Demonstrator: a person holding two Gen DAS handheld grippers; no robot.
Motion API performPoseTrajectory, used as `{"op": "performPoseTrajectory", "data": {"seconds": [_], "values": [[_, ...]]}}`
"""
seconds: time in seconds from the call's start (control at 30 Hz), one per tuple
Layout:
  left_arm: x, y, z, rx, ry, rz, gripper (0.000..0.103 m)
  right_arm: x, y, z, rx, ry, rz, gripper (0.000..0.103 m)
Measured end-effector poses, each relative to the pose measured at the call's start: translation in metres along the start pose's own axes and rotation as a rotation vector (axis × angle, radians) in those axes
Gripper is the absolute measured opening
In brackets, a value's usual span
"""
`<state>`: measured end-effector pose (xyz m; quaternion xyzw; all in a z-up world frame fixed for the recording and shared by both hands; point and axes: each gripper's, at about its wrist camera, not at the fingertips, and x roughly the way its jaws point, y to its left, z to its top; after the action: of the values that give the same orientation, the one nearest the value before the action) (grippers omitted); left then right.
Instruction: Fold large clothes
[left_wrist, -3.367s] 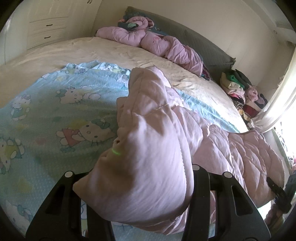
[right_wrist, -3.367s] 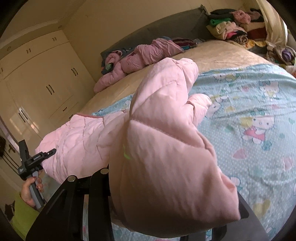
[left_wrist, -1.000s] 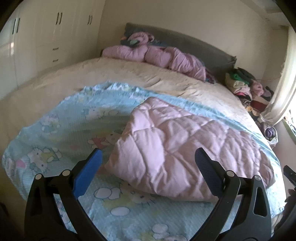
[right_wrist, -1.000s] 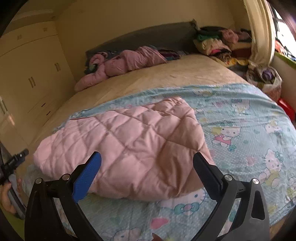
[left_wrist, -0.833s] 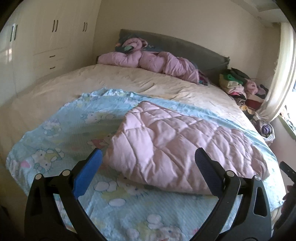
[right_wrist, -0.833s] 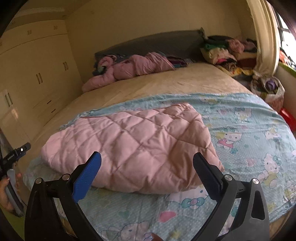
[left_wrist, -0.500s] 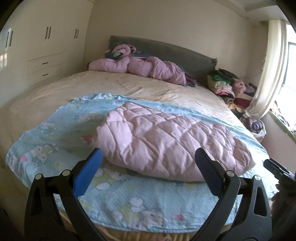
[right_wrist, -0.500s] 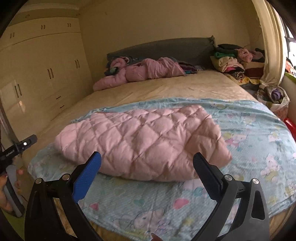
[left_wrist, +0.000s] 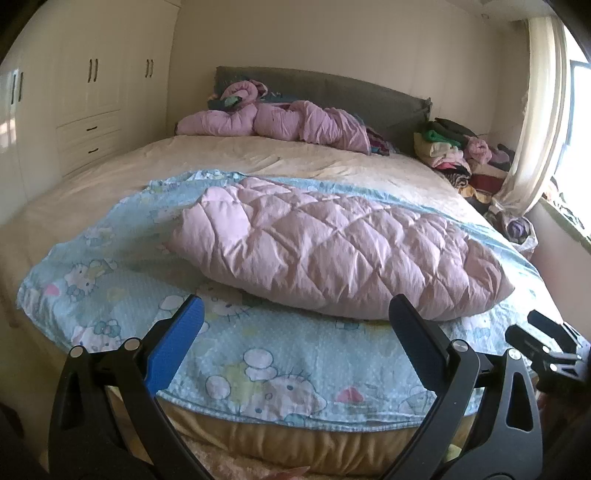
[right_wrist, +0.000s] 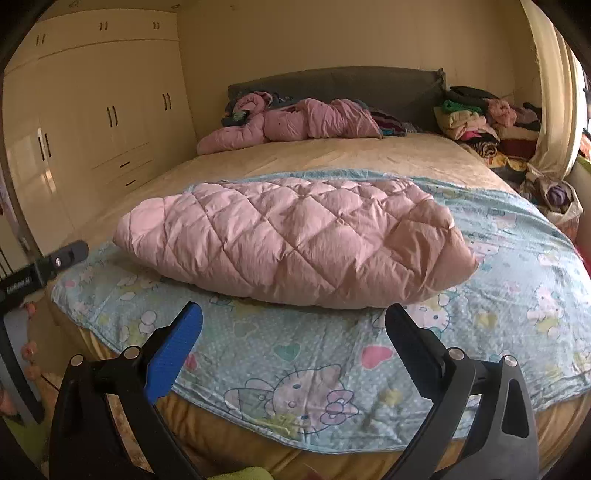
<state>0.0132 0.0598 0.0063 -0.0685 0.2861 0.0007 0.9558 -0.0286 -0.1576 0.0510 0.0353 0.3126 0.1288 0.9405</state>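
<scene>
Left gripper (left_wrist: 295, 325) spread wide, empty; folded pink quilted coat (left_wrist: 332, 254) on blue blanket (left_wrist: 280, 350); possibly right gripper (left_wrist: 546, 343) at edge.

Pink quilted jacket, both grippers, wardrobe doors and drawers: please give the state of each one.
Pink quilted jacket: folded, lying on the blue cartoon sheet, not held.
Left gripper: jaws open, empty.
Right gripper: jaws open, empty.
Wardrobe doors: closed.
Drawers: closed.

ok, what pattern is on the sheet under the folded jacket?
Light blue cartoon-cat sheet with white dots, clearest in the right wrist view.
</scene>
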Motion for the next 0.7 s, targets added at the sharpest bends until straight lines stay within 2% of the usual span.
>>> {"op": "performPoseTrajectory", "data": {"seconds": [0.7], "values": [[-0.0001,0.0014,-0.009,-0.007,0.021,0.016,0.094,0.0025,0.0027,-0.0023,-0.005,0.008,0.017,0.099]]}}
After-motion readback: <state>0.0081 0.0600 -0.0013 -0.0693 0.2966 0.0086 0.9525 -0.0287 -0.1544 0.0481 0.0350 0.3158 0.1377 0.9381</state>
